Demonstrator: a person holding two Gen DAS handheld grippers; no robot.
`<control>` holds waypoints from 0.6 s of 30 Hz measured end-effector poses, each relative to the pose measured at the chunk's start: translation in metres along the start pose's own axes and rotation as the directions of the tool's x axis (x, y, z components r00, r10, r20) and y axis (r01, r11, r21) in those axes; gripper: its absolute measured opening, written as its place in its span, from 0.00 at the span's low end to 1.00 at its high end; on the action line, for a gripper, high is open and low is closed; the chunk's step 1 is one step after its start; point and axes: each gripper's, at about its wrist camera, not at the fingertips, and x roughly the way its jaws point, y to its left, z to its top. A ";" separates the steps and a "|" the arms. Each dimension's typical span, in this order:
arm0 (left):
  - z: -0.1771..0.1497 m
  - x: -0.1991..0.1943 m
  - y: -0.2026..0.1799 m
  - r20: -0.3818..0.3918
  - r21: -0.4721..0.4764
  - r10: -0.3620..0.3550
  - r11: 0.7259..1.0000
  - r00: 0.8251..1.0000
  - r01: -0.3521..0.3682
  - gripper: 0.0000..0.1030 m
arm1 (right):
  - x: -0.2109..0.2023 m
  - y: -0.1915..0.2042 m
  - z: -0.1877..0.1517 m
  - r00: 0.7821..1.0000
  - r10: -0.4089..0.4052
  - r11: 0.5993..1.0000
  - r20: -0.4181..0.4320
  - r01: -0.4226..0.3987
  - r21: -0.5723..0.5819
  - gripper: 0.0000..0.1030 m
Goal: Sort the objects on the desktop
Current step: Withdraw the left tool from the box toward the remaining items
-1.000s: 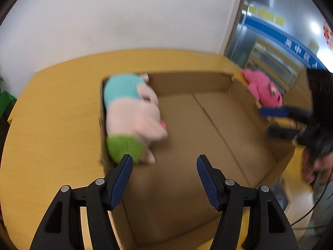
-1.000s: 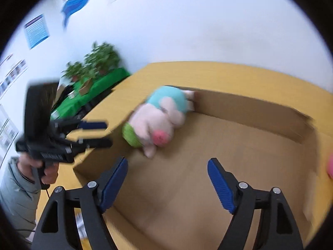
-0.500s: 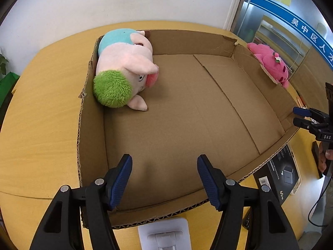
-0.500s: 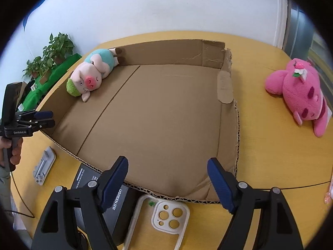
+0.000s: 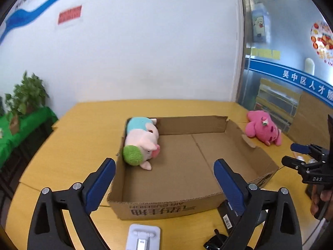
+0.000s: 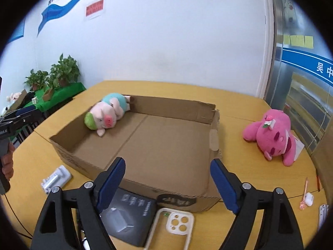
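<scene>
My left claw (image 5: 164,179) is opening wide with nothing between its blue pads; my right claw (image 6: 167,184) is opening too, also empty. Both hang above the near edge of the cardboard box (image 6: 166,158) on the tabletop (image 6: 239,162). A pig plush (image 6: 106,115) lies in the box's far left corner. A pink plush (image 6: 274,137) lies outside it, to the right.
</scene>
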 end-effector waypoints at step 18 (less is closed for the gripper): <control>-0.053 -0.016 0.005 -0.140 -0.094 0.016 0.995 0.990 -0.029 0.70 | -0.032 0.019 -0.027 0.997 0.063 0.997 0.046 -0.065 0.032 0.82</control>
